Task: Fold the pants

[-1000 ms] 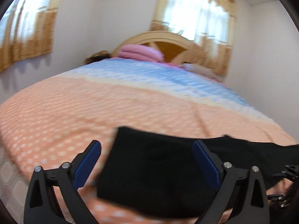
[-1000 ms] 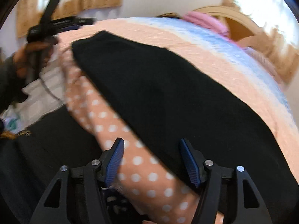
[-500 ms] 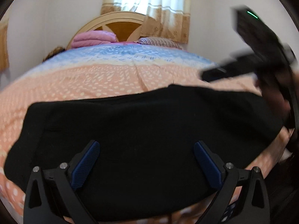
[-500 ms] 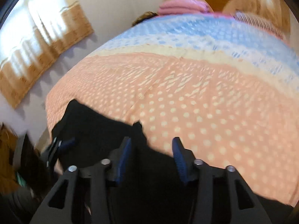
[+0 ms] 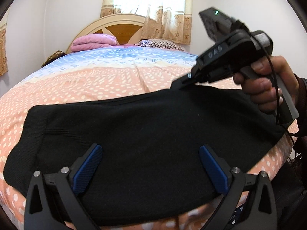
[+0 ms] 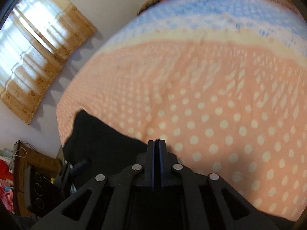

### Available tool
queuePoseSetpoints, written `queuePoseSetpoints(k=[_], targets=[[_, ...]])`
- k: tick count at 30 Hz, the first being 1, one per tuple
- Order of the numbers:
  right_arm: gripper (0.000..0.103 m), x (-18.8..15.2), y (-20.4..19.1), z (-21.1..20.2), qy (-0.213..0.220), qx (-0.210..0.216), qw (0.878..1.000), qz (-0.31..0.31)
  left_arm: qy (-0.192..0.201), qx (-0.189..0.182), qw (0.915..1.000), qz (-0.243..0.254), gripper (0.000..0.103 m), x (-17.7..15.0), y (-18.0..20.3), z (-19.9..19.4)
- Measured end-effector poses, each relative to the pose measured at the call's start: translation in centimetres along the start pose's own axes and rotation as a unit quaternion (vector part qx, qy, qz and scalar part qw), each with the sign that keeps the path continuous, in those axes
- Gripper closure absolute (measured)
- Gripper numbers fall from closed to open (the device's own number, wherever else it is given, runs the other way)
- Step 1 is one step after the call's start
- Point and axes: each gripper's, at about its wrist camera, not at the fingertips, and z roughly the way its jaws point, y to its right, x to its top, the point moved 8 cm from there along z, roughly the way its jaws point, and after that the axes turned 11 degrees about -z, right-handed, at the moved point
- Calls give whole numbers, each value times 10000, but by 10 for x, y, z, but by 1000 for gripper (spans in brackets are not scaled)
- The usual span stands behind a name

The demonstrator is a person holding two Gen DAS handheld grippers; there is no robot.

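Black knit pants (image 5: 145,138) with a ribbed cuff lie flat on the dotted bedspread (image 5: 92,84). Left gripper (image 5: 149,164) gapes; right gripper (image 6: 157,143) has just clenched on their far edge.

We note both handheld tools are matte black plastic. The left gripper (image 5: 149,164) has two angular fingers with triangular cut-outs, silver round screws at the joints, and ribbed blue pads (image 5: 87,167). The right gripper (image 6: 157,143) has the same build: black linkage arms, four silver screws, and blue pad edges. Its body carries a small green light (image 5: 216,12), an embossed marking too blurred to read, and a thin black cable (image 5: 276,95). A dark sleeve (image 5: 302,88) covers the wrist of the right hand (image 5: 266,82).
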Motion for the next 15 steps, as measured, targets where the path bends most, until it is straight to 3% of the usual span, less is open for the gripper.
queuePoseSetpoints(k=[3, 8, 13, 15], targets=[[101, 17, -5, -13, 365, -40, 9993, -58, 23, -1, 10000, 38, 0, -1, 1, 1], [101, 8, 17, 21, 18, -623, 9980, -143, 70, 22, 9999, 73, 0, -4, 2, 1], [100, 0, 21, 19, 100, -461, 9988, -99, 47, 27, 10000, 78, 0, -6, 5, -2], [97, -2, 17, 9, 142, -630, 9976, -262, 37, 38, 10000, 43, 0, -5, 5, -3]])
